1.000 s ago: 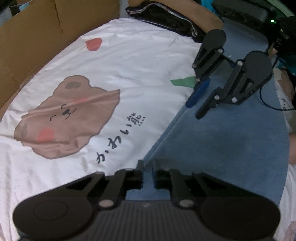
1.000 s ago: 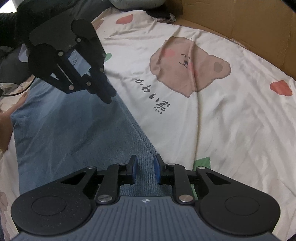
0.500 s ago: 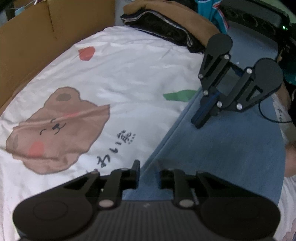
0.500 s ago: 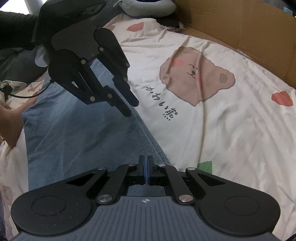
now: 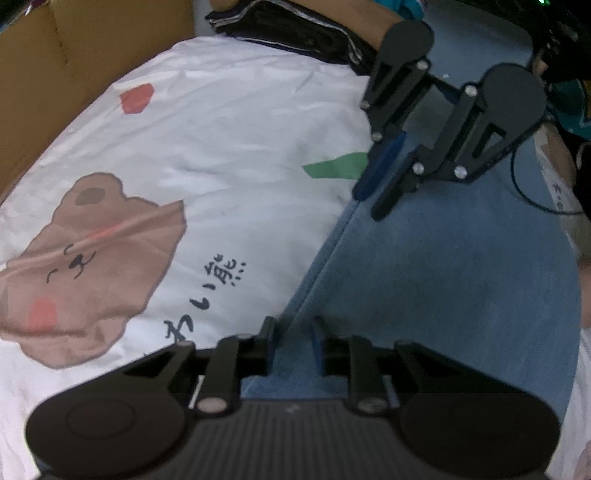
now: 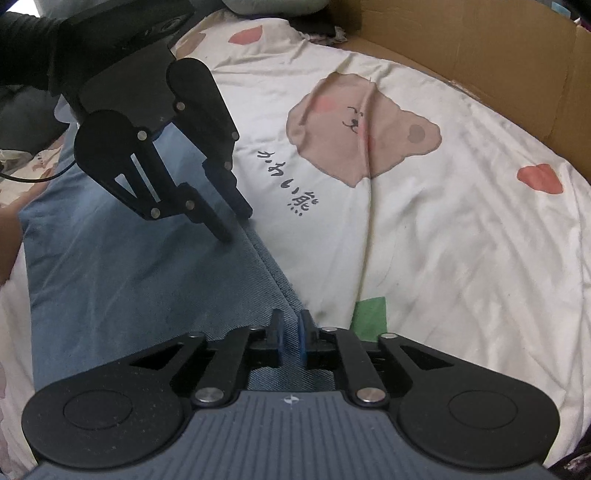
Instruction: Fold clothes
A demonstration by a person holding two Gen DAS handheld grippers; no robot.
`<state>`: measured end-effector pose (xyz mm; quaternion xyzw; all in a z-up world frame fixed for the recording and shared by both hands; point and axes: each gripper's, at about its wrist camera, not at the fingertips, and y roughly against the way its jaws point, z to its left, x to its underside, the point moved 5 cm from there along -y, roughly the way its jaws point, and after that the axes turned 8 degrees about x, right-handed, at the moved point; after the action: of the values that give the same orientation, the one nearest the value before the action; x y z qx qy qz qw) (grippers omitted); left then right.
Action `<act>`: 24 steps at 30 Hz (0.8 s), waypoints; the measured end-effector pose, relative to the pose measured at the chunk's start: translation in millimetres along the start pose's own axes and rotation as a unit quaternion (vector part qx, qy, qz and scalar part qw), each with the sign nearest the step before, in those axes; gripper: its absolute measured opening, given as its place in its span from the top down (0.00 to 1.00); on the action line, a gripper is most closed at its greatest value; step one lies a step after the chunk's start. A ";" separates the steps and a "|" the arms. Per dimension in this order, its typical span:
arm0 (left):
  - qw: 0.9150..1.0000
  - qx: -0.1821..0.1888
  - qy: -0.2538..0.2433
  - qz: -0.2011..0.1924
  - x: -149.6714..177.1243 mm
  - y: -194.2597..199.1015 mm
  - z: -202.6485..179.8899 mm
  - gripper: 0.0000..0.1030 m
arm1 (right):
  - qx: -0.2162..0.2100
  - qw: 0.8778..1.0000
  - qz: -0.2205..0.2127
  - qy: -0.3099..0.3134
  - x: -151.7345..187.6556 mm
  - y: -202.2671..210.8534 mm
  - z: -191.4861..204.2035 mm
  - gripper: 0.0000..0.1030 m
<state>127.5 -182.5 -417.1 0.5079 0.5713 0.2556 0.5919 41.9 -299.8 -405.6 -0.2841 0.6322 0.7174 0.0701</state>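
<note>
A blue denim garment (image 5: 443, 277) (image 6: 129, 277) lies flat on a white bear-print sheet (image 5: 240, 129) (image 6: 443, 240). Its long straight edge runs between both grippers. My left gripper (image 5: 293, 325) (image 6: 237, 226) straddles that edge with its fingertips down at the cloth, one on each side. Its jaws are closing and a gap still shows. Farther along the same edge, my right gripper (image 6: 290, 317) (image 5: 368, 206) has the hem between its blue pads. Its jaws are opening, with only a narrow gap between them.
A cardboard wall (image 5: 55, 74) (image 6: 480, 48) borders the sheet on its far side. A pile of dark clothes (image 5: 295, 33) lies beyond the sheet. A black cable (image 5: 535, 199) trails past the denim. A dark sleeve (image 6: 26, 48) holds the left gripper.
The right gripper's pads closed fully half a second ago and now stand slightly apart. The left gripper has sunk to the denim edge and come nearer the right one.
</note>
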 end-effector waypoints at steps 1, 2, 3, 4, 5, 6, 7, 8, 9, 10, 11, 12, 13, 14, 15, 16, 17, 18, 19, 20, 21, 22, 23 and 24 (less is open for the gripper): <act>1.000 -0.001 -0.005 0.001 0.1 -0.2 -0.9 0.92 | 0.000 1.000 0.001 0.004 -0.4 -1.8 1.1 0.80; 1.000 -0.001 -0.011 0.000 0.1 1.2 -2.0 0.95 | -0.001 1.000 0.002 0.008 -0.9 -3.7 2.2 0.77; 1.000 -0.002 -0.017 -0.001 -0.1 3.5 -3.2 0.97 | -0.001 1.000 0.003 0.012 -1.3 -5.5 3.2 0.75; 1.000 -0.002 -0.023 -0.003 -0.3 5.8 -4.4 0.97 | -0.002 1.000 0.004 0.016 -1.5 -7.0 4.0 0.75; 1.000 -0.003 -0.029 -0.006 -0.3 8.8 -5.6 0.97 | -0.003 1.000 0.004 0.020 -1.8 -8.4 4.7 0.75; 0.999 -0.003 -0.033 -0.010 -0.2 12.3 -6.6 0.97 | -0.006 1.000 0.003 0.024 -3.0 -9.2 5.4 0.75; 0.999 -0.003 -0.036 -0.014 -0.1 16.0 -7.5 0.98 | -0.010 1.000 0.003 0.027 -4.3 -10.1 6.2 0.75; 0.999 -0.002 -0.039 -0.018 -0.4 18.3 -8.9 0.98 | -0.014 0.999 0.003 0.030 -5.9 -11.1 6.9 0.75; 0.999 -0.001 -0.042 -0.020 -0.5 20.2 -10.3 0.98 | -0.018 0.999 0.003 0.034 -7.5 -12.1 7.5 0.75; 0.999 0.000 -0.046 -0.023 -0.5 22.3 -11.7 0.98 | -0.022 0.999 0.003 0.038 -9.0 -13.2 8.2 0.75; 0.998 0.001 -0.049 -0.025 -0.5 24.5 -13.1 0.98 | -0.026 0.999 0.004 0.041 -10.6 -14.2 8.9 0.75; 0.998 0.002 -0.052 -0.027 -0.4 25.7 -14.3 0.98 | -0.031 0.998 0.005 0.046 -12.4 -15.8 9.7 0.75; 0.998 0.003 -0.054 -0.027 -0.4 26.4 -15.4 0.98 | -0.036 0.998 0.007 0.051 -14.0 -17.3 10.5 0.75; 0.998 0.003 -0.055 -0.028 0.0 26.7 -16.5 0.98 | -0.041 0.998 0.009 0.054 -15.0 -18.1 11.0 0.75; 0.998 0.002 -0.057 -0.028 0.4 26.9 -17.2 0.98 | -0.046 0.997 0.010 0.057 -15.9 -18.8 11.6 0.75; 0.998 0.002 -0.058 -0.029 0.6 27.1 -17.4 0.98 | -0.050 0.997 0.013 0.061 -16.6 -19.1 12.1 0.75; 0.998 0.002 -0.057 -0.030 0.7 27.5 -16.8 0.98 | -0.054 0.996 0.017 0.065 -16.5 -18.9 12.7 0.75; 0.998 0.002 -0.055 -0.032 0.8 28.1 -15.9 0.98 | -0.058 0.996 0.022 0.068 -15.2 -17.8 13.1 0.75; 0.998 0.002 -0.053 -0.033 1.0 28.8 -14.7 0.98 | -0.062 0.995 0.027 0.071 -13.9 -16.7 13.5 0.75; 0.998 0.003 -0.050 -0.034 1.1 28.6 -13.5 0.98 | -0.065 0.995 0.032 0.073 -12.5 -15.5 13.6 0.77; 0.998 0.003 -0.047 -0.034 1.1 27.8 -12.4 0.97 | -0.065 0.995 0.035 0.069 -10.6 -13.9 12.0 0.78; 0.999 0.001 -0.045 -0.029 1.7 26.1 -11.1 0.96 | -0.063 0.995 0.037 0.064 -8.8 -12.2 10.3 0.89; 0.999 -0.003 -0.043 -0.022 2.6 24.0 -9.6 0.94 | -0.057 0.996 0.033 0.053 -6.9 -10.3 8.2 0.94; 0.999 -0.007 -0.040 -0.015 3.5 21.9 -8.2 0.86 | -0.054 0.997 0.029 0.044 -5.5 -8.8 7.0 0.95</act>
<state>126.7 -169.1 -397.6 0.5051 0.5529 0.2299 0.6215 48.2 -290.0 -410.3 -0.3001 0.6029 0.7392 0.0055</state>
